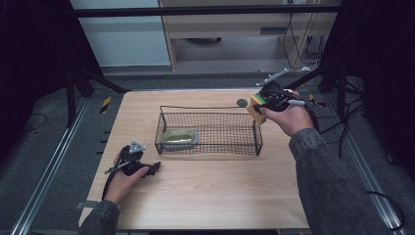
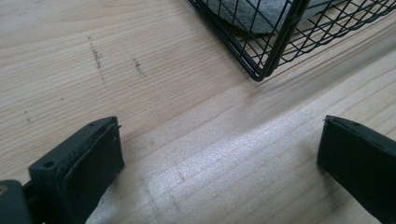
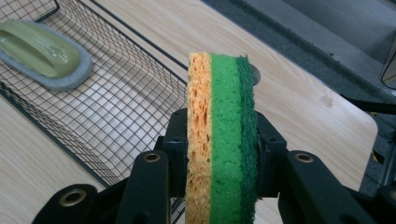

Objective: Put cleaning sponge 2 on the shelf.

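A layered sponge (image 3: 222, 140), orange, light green and dark green, stands on edge between the jaws of my right gripper (image 3: 219, 161), which is shut on it. In the high view that gripper (image 1: 262, 105) holds the sponge (image 1: 255, 105) in the air just beyond the right end of the black wire basket (image 1: 208, 108). Inside the basket at its left end lies an olive scrubber with a grey pad (image 1: 180, 136), also visible as the scrubber (image 3: 42, 51) in the right gripper view. My left gripper (image 1: 155, 166) rests low on the table near the basket's front left corner, jaws wide open over bare wood (image 2: 219, 158).
The basket corner (image 2: 258, 70) lies close ahead of the left gripper. A small dark round mark (image 1: 241, 102) sits on the table behind the basket. The table's right edge (image 1: 288, 161) runs under the right forearm. Bare wood lies in front of the basket.
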Motion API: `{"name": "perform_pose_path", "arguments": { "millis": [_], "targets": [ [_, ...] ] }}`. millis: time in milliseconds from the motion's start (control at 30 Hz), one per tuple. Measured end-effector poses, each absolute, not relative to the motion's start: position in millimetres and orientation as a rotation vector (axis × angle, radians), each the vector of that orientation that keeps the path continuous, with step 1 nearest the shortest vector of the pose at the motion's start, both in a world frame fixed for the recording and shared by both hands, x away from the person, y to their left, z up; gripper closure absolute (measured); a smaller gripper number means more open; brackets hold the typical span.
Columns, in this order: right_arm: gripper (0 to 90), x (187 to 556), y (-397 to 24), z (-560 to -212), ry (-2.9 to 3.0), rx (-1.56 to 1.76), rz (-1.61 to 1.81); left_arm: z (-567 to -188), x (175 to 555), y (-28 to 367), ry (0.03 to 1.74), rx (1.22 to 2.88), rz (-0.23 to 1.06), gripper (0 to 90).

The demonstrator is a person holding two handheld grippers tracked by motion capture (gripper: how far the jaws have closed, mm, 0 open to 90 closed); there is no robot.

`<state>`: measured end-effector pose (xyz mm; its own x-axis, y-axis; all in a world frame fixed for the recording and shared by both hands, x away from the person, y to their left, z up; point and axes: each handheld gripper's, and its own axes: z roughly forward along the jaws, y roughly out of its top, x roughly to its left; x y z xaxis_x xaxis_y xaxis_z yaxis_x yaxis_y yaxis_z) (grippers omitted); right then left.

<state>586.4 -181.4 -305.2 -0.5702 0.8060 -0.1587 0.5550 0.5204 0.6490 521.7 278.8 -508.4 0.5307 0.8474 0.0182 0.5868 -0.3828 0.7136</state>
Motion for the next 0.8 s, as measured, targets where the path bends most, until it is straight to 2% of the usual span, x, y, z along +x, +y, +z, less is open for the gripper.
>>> {"name": "perform_pose_path", "arguments": {
  "millis": [800],
  "targets": [
    [65.0,606,-163,-350,2.395,1.122,0.727,-508,522,279,1.157,2.110,0.508,0.0]
  ]
}}
